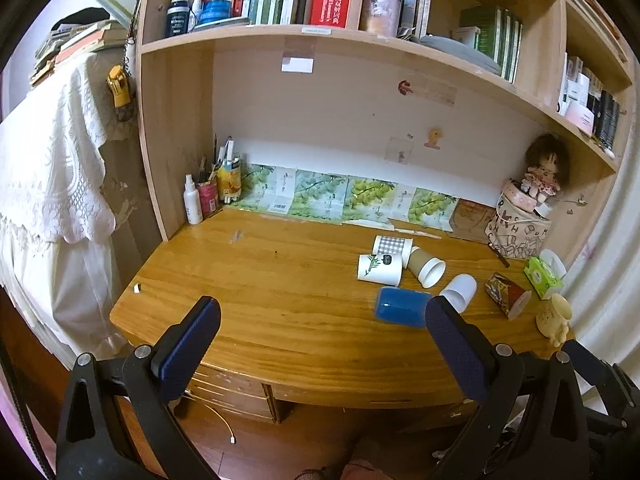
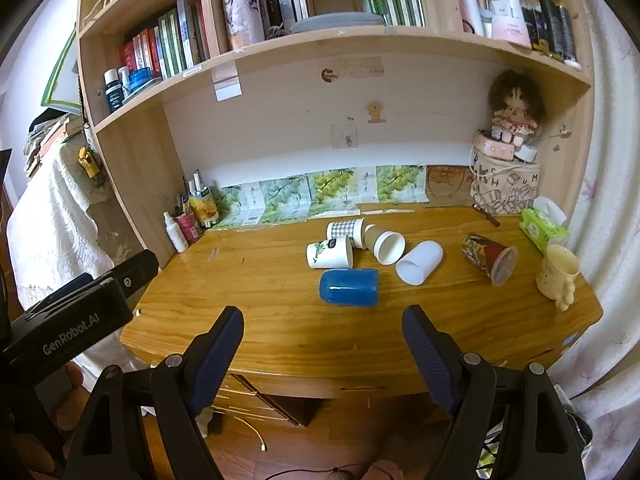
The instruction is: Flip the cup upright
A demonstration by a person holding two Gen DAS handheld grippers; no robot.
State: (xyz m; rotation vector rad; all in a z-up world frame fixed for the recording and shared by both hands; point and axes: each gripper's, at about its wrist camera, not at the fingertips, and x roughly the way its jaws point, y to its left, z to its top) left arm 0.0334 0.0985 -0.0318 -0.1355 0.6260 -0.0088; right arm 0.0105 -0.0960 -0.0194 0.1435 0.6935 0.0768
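Blue cup lies on its side on tabletop, just ahead of right gripper, jaws spread wide, empty. Left gripper likewise open, cup off its right fingertip.

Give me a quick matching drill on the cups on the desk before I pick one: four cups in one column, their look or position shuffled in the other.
Column 1:
1. blue cup
2. plain white cup
3. checked cup
4. cream mug

Column 2:
A. upright, at the desk's right end
B. on its side, farthest back in the cluster
C. on its side, nearest the grippers
D. on its side, open mouth toward the camera

Pairs: 1-C, 2-D, 3-B, 4-A
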